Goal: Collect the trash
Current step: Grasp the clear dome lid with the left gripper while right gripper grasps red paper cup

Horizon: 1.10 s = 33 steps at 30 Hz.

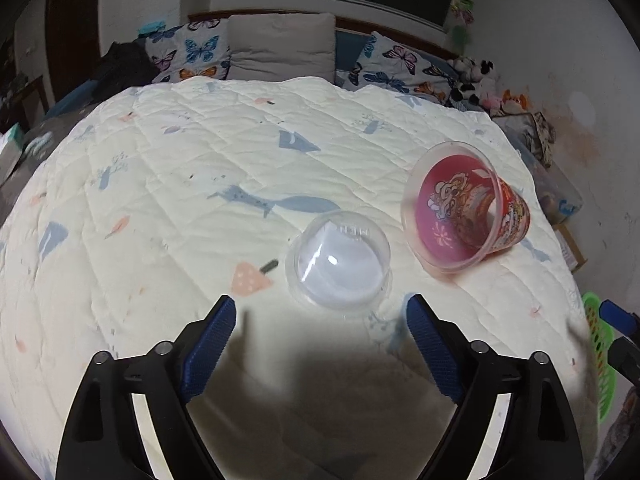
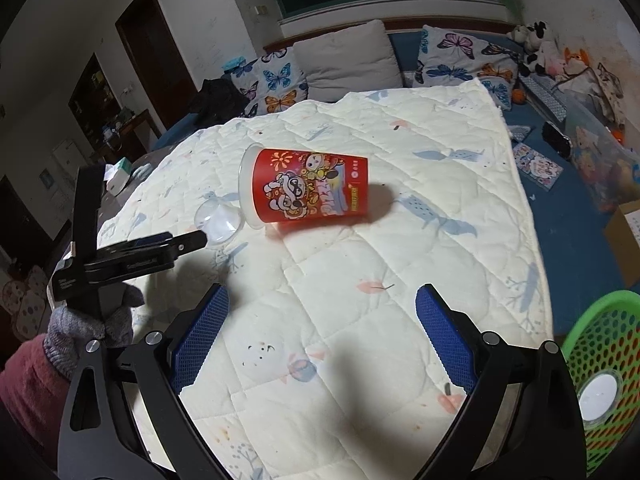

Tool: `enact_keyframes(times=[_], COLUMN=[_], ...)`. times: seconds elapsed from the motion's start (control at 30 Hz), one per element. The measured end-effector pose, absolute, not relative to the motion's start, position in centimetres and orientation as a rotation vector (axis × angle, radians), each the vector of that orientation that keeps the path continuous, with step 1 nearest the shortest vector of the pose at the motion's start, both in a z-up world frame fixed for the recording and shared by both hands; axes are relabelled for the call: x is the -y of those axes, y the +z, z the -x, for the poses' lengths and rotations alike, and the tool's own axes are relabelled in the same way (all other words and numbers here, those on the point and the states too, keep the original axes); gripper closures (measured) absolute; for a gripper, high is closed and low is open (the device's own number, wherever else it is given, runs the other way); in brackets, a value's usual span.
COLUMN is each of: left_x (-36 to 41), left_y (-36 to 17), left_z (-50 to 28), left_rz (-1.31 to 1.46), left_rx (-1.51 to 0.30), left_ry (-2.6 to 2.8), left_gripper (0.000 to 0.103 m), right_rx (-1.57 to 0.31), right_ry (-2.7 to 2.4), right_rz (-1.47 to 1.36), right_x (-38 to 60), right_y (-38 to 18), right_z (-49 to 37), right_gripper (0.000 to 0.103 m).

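Fingers (image 1: 214, 336) of left gripper (image 1: 322, 312) are spreading wide w/ nothing between them, hovering just short of clear dome lid (image 1: 338, 260), which is lying on quilt (image 1: 180, 168). Red printed cup (image 1: 466, 208) is lying on its side just right of lid, mouth facing left cam. Right gripper (image 2: 322, 308) is also gaping wide, holding nothing, above quilt w/ cup (image 2: 308, 190) farther ahead, well apart from its tips. Green basket (image 2: 604, 364) is sitting at bed's right edge w/ a white round item (image 2: 598, 398) inside. Butterfly pillows (image 2: 276, 80) are lining the far end.
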<state>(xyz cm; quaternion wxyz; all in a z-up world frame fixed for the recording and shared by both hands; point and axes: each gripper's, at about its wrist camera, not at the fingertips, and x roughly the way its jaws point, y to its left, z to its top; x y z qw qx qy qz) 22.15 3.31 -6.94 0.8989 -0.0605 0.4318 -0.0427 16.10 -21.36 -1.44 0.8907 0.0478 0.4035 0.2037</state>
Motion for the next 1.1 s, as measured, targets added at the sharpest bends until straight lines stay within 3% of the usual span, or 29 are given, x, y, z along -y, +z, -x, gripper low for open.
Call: enact_keyframes(times=[0.3,0.57,1.1], left_x=[-2.6,-2.3,-6.2], left_y=[-7.6,-8.3,-6.6], left_z=[-25.1,-26.4,-24.5], left_rz=[0.053,0.041,0.089], left_rx=[-0.904,-0.901,-0.838], left_ry=[-0.122,-0.187,-0.166], left_gripper=[0.016,0.04,0.041], right_rx=[-0.858,-0.854,-0.807], right_ry=[0.428,0.416,0.232], right_rz=[-0.091,-0.091,-0.048], right_x=[20.1,18.8,12.7], right_y=[-1.8,-1.6,-1.2], right_z=[-17.4,-18.6,-23.2], right_gripper=[0.009,0.009,0.009])
